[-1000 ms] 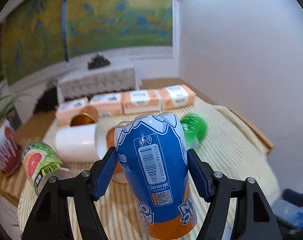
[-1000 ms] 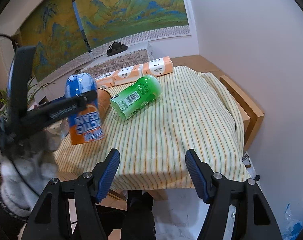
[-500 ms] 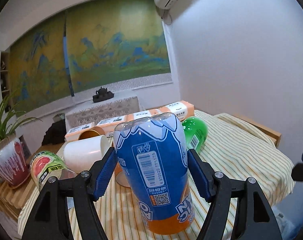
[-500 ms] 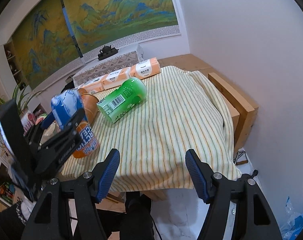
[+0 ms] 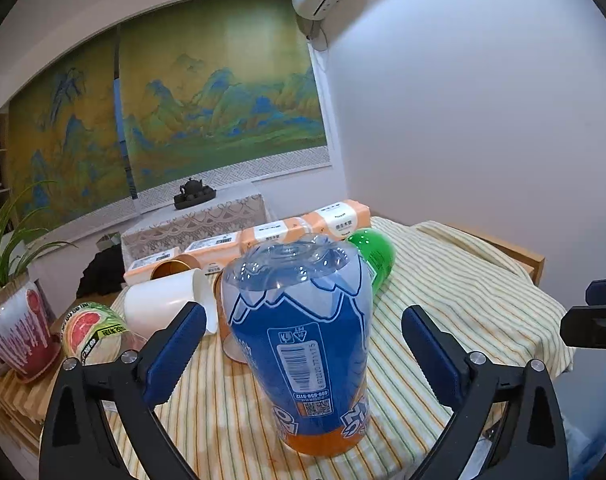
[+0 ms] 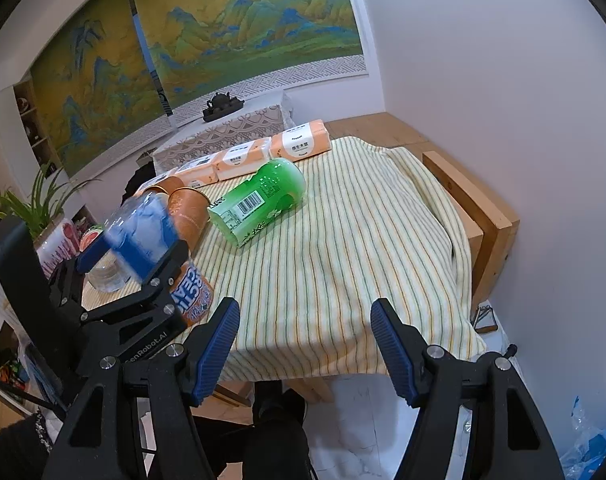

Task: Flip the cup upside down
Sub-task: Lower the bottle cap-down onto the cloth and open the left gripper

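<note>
A blue and orange plastic cup (image 5: 303, 340) stands upside down on the striped tablecloth (image 5: 443, 292), clear base up and orange rim on the cloth. My left gripper (image 5: 303, 356) is open, with its blue pads on either side of the cup and a gap on both sides. In the right wrist view the cup (image 6: 143, 236) looks blurred between the left gripper's fingers (image 6: 171, 256). My right gripper (image 6: 305, 332) is open and holds nothing, hanging off the table's front edge above the floor.
A green cup (image 6: 259, 200) lies on its side mid-table. A white cup (image 5: 163, 308), copper cups (image 6: 187, 212) and a grapefruit-label cup (image 5: 91, 332) crowd the left. Orange tissue packs (image 5: 263, 236) line the back. A potted plant (image 5: 19, 336) stands far left, a wooden frame (image 6: 483, 220) right.
The left gripper's jaws have opened and let go of the cup, which now rests upside down on the cloth. The right gripper stayed open.
</note>
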A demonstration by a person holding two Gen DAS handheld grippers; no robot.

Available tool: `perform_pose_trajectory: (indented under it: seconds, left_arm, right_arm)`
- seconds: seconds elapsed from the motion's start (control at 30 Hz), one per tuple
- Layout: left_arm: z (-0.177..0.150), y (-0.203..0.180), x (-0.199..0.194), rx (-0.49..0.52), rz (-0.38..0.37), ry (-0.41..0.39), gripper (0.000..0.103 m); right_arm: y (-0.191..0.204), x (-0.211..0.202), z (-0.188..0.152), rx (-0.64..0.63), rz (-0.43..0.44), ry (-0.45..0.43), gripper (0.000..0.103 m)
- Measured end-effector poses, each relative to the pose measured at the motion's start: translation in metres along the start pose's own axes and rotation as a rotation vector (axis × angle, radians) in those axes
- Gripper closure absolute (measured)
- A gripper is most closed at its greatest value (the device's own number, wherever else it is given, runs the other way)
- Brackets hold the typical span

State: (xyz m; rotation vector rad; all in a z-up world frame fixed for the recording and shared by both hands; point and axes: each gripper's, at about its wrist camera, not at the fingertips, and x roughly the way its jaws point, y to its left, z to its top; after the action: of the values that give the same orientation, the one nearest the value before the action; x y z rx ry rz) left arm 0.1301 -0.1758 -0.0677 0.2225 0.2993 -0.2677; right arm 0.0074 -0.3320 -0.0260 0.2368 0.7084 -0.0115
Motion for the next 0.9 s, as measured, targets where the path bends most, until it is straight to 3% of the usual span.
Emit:
perform_pose_trajectory:
  seconds: [0.67, 0.9]
  left_arm:
    - [0.003, 0.019, -0.050, -0.077, -0.072, -0.013, 0.000]
    - [0.002, 0.041, -0.084, -0.125, -0.095, 0.036, 0.000]
  right_arm:
    - [0.014, -0.016, -0.005, -0.034, -0.035, -0.039, 0.038]
    - [0.028, -0.027, -0.008, -0.066, -0.056, -0.087, 0.028]
